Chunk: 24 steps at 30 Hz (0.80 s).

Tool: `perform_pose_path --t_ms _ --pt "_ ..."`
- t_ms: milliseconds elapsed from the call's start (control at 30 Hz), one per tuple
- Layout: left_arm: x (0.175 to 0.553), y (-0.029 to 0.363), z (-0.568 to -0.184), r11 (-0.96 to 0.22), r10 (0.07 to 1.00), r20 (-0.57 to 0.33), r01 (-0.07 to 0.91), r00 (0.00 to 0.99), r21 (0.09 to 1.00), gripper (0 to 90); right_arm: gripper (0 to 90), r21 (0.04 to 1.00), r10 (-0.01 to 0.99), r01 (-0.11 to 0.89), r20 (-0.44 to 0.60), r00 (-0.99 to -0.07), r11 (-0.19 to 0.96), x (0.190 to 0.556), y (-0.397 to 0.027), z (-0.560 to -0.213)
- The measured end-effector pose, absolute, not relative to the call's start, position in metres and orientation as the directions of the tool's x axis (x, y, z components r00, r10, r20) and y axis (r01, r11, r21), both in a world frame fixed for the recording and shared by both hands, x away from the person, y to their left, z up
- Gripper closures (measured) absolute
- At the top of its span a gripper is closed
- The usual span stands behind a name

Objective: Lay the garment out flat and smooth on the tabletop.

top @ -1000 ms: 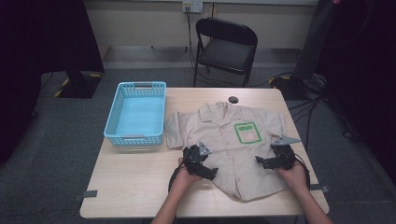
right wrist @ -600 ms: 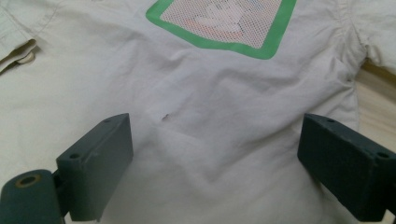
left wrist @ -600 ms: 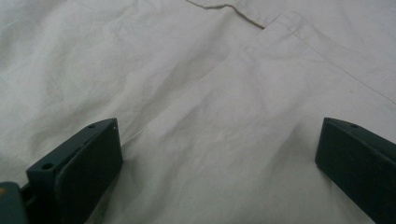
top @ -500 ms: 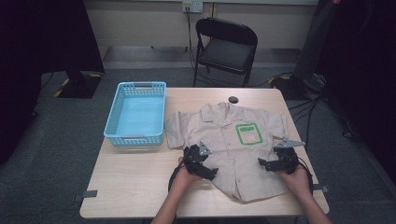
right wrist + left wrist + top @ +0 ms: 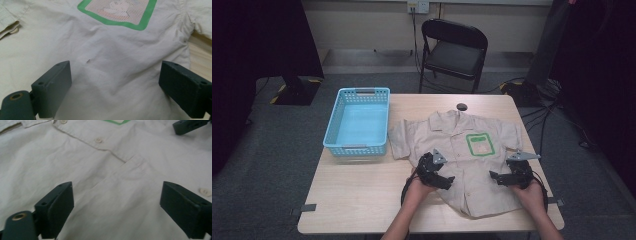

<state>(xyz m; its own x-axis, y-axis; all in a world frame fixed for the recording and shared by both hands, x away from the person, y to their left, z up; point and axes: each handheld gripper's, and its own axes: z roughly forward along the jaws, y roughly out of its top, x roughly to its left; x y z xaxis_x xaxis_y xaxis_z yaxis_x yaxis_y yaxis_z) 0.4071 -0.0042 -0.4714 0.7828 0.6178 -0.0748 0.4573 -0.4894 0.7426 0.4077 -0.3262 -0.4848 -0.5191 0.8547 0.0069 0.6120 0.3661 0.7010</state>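
A beige short-sleeved shirt (image 5: 464, 150) with a green-framed patch (image 5: 478, 144) lies flat, front up, on the wooden table (image 5: 357, 190). My left gripper (image 5: 446, 181) hovers low over the shirt's button placket (image 5: 110, 152), near the lower middle. Its jaws have just been closing a little; they still stand wide, with shirt cloth lying between them and no pad pressing it. My right gripper (image 5: 495, 176) is open over the cloth (image 5: 112, 62) below the patch (image 5: 117, 11), by the shirt's right side. One of its jaws (image 5: 190, 125) shows far off in the left gripper view.
A light blue plastic basket (image 5: 328, 135) stands at the table's left, beside the shirt's sleeve. A small dark round thing (image 5: 461, 106) sits at the far edge above the collar. A black folding chair (image 5: 454, 47) stands behind the table.
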Motion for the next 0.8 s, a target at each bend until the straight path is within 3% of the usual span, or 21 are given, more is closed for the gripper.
perform_pose_path --t_ms 200,400,600,800 --pt "0.412 -0.026 -0.471 -0.517 0.571 -0.073 0.427 0.818 0.742 33.2 10.2 0.701 0.859 0.615 0.008 -0.513 0.361 0.407 -0.326 -0.485" --pt "0.421 -0.049 -0.471 -0.532 0.54 -0.093 0.425 0.836 0.732 45.9 10.2 0.701 0.859 0.615 0.008 -0.513 0.361 0.407 -0.326 -0.485" --pt "0.426 -0.058 -0.472 -0.565 0.532 -0.07 0.415 0.844 0.713 65.1 10.2 0.701 0.859 0.615 0.009 -0.513 0.36 0.407 -0.326 -0.485" --pt "0.43 -0.057 -0.474 -0.58 0.521 -0.093 0.433 0.848 0.69 69.0 10.2 0.702 0.859 0.615 0.009 -0.512 0.36 0.407 -0.326 -0.485"
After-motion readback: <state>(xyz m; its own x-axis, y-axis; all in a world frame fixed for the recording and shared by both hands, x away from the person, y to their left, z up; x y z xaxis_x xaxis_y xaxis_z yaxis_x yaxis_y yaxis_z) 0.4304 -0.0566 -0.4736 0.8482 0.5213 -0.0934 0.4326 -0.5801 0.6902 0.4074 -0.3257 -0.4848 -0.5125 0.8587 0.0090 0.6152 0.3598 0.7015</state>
